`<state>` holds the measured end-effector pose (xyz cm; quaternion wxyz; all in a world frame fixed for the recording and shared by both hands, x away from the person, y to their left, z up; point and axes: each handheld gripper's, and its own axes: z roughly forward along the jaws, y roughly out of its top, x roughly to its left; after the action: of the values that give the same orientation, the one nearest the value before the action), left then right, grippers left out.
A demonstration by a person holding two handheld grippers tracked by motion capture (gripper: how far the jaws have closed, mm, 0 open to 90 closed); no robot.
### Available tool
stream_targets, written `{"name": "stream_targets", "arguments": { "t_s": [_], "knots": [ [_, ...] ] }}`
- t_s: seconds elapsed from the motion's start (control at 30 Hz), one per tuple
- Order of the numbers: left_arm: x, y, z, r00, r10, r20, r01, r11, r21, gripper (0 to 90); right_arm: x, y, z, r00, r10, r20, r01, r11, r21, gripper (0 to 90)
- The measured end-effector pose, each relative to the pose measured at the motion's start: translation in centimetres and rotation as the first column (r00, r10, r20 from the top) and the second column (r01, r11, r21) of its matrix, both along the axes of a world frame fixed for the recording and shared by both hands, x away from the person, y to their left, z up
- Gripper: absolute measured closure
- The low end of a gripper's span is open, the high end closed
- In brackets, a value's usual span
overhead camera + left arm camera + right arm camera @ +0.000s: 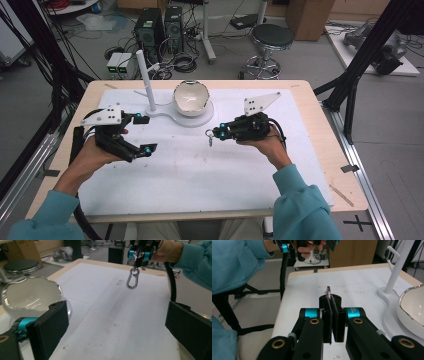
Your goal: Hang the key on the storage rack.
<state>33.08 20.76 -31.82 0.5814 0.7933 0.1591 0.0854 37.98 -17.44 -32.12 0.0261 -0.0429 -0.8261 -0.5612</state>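
**Carabiner hanging from the right gripper, stand waiting beyond**

The right gripper (214, 134) is pinching its jaws fully together on the top loop of a small metal carabiner (132, 278), which is dangling freely above the white mat (200, 170), right of centre and clear of the surface. The clip looks light, stiff and smooth, so it is probably going to swing and could slip; gripping the narrow end, as now, is leaving the wider loop free for hooking. The left gripper (145, 135) is hovering over the near left of the mat with its jaws spread wide and nothing between them. Farther off, at the far centre, a white stand (146, 80) with an upright peg is sharing its base with a glossy, fragile-looking white bowl (190, 97).
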Motion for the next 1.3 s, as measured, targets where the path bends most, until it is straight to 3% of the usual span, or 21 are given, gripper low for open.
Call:
{"name": "stream_targets", "arguments": {
  "t_s": [0.13,0.27,0.57,0.63,1.07,1.13,1.3],
  "knots": [
    [0.6,-1.6,0.6,0.9978,-0.051,-0.042,0.051,0.9987,-0.009,9.5,0.0,0.6,-0.1,0.9999,0.01,0.005,-0.01,0.9999,0.001,88.7],
    [1.2,-3.2,0.7,0.9943,-0.093,-0.051,0.093,0.9956,0.005,9.7,0.0,1.0,-0.3,0.9997,0.022,-0.009,-0.022,0.9997,-0.011,88.7],
    [1.6,-6.4,0.7,0.9824,-0.172,-0.073,0.175,0.9839,0.036,11.3,0.2,1.7,-0.6,0.9989,0.046,-0.012,-0.045,0.9989,0.011,88.7],
    [1.7,-7.0,0.7,0.9787,-0.187,-0.084,0.19,0.9816,0.021,11.4,0.1,1.8,-0.5,0.9981,0.056,-0.027,-0.056,0.9984,0.012,88.7],
    [2.0,-8.7,0.1,0.9659,-0.237,-0.104,0.244,0.9677,0.061,24.1,0.0,2.2,-0.6,0.9964,0.075,-0.039,-0.074,0.9972,0.011,88.7],
    [2.1,-8.7,0.0,0.9613,-0.251,-0.114,0.258,0.9645,0.055,29.3,0.1,2.3,-0.6,0.9965,0.078,-0.03,-0.077,0.9969,0.014,88.7],
    [2.2,-8.6,0.2,0.9603,-0.258,-0.106,0.265,0.9629,0.053,40.4,0.0,2.4,-0.6,0.9954,0.087,-0.038,-0.087,0.9961,0.012,88.7]
  ]
}}
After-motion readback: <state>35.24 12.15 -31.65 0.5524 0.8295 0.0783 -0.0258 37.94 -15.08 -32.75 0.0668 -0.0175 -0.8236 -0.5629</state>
